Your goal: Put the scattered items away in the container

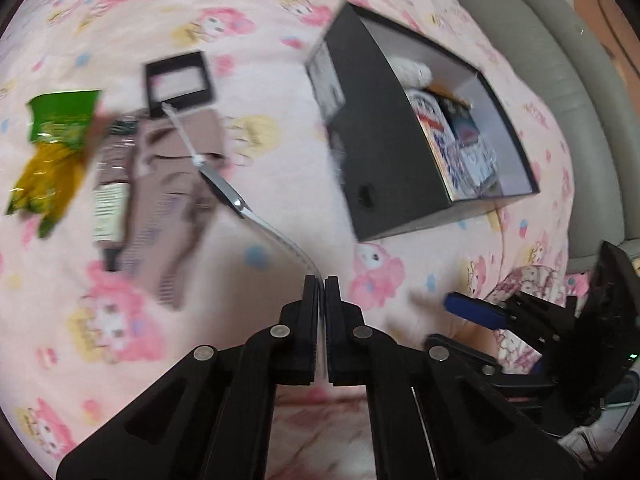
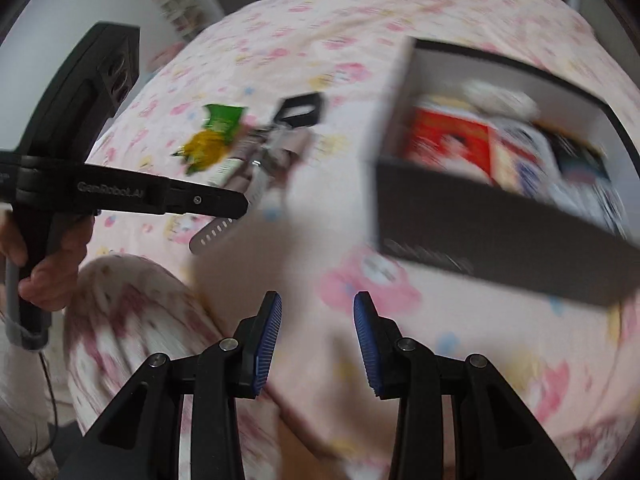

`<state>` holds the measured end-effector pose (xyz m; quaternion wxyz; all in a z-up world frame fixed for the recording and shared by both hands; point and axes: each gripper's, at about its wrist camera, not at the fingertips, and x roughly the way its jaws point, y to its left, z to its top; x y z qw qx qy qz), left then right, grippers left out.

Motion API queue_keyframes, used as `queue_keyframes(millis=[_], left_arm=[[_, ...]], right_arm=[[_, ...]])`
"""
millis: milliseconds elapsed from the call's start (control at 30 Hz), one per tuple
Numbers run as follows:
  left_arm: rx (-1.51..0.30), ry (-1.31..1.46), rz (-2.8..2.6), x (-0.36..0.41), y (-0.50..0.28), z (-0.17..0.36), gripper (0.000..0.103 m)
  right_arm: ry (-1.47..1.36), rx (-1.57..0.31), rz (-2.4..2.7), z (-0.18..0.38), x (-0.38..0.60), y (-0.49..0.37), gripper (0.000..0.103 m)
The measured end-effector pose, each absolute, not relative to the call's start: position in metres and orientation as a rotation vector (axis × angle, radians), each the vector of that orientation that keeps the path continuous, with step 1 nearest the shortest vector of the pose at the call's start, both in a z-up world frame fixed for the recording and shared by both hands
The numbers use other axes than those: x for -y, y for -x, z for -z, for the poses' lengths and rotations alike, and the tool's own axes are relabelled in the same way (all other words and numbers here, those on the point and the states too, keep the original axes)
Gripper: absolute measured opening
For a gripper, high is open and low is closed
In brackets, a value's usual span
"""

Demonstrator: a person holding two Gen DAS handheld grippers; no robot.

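A: What is the left gripper [image 1: 321,280] carrying?

B: A watch [image 1: 224,188] by the tip of its strap. The fingers are pressing fully together on the strap end, and the rest is trailing out ahead toward the pile, blurred. Pinching the tip is probably just the easiest bite on something that thin.

A: And where is the box [image 1: 384,184] sitting?

B: On the pink bedspread [image 1: 280,16], just right of the watch, mouth open, already holding packets and something white and fluffy (too blurred to name). I'd judge the watch is heading there.

A: What is lying left of the box?

B: The loose things: a brownish cloth [image 1: 176,184], beside it a bottle [image 1: 110,200], then a green and yellow snack bag [image 1: 52,148] farthest out, and a small black frame [image 1: 180,80] above the cloth.

A: The right gripper [image 2: 318,300]?

B: Its blue-padded fingers are standing partly apart with nothing between them, hanging over bare bedspread near the box's front wall, presumably free for the next item. A hand [image 2: 48,264] is gripping the other tool's handle.
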<state>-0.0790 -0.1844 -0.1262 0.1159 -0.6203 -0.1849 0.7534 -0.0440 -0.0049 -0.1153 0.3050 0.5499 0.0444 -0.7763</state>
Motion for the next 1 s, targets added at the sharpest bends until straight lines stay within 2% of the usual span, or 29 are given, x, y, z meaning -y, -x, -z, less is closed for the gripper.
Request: queue_keyframes(millis=[133, 233, 300, 367, 433, 533, 600, 633, 800, 933, 967, 1000], left_arm=[[0.69, 1.8, -2.126, 0.162, 0.083, 0.141, 0.001], [0.665, 1.768, -2.164, 0.142, 0.079, 0.141, 0.001], [0.747, 1.735, -2.159, 0.138, 0.078, 0.141, 0.001], [0.831, 1.737, -2.084, 0.134, 0.078, 0.149, 0.005], [0.821, 1.758, -2.088, 0.131, 0.078, 0.152, 0.007], [0.893, 1.731, -2.111, 0.142, 0.079, 0.15, 0.026], [0.983, 1.723, -2.143, 0.157, 0.075, 0.151, 0.045], [1.026, 1.737, -2.167, 0.164, 0.074, 0.153, 0.047], [1.176, 1.71, -2.186, 0.185, 0.072, 0.157, 0.047], [1.196, 1.734, -2.148, 0.187, 0.073, 0.163, 0.047], [1.192, 1.744, -2.145, 0.186, 0.075, 0.164, 0.047], [1.19, 1.757, -2.15, 0.187, 0.075, 0.165, 0.047]], right_arm=[[-1.461, -0.066, 2.105, 0.111, -0.025, 0.043, 0.034], [-1.428, -0.043, 2.121, 0.106, -0.034, 0.038, 0.034], [-1.441, -0.033, 2.108, 0.112, -0.037, 0.037, 0.034], [-1.483, -0.015, 2.09, 0.123, -0.041, 0.039, 0.035], [-1.535, 0.02, 2.081, 0.133, -0.045, 0.043, 0.035], [-1.542, 0.11, 2.068, 0.14, -0.045, 0.047, 0.036], [-1.542, 0.137, 2.065, 0.144, -0.041, 0.051, 0.04], [-1.546, 0.14, 2.07, 0.146, -0.038, 0.054, 0.04], [-1.509, 0.053, 2.149, 0.167, -0.019, 0.072, 0.04], [-1.619, 0.066, 2.067, 0.204, -0.008, 0.087, 0.041], [-1.586, 0.056, 2.073, 0.203, -0.006, 0.085, 0.039], [-1.562, 0.019, 2.068, 0.202, -0.003, 0.082, 0.032]])
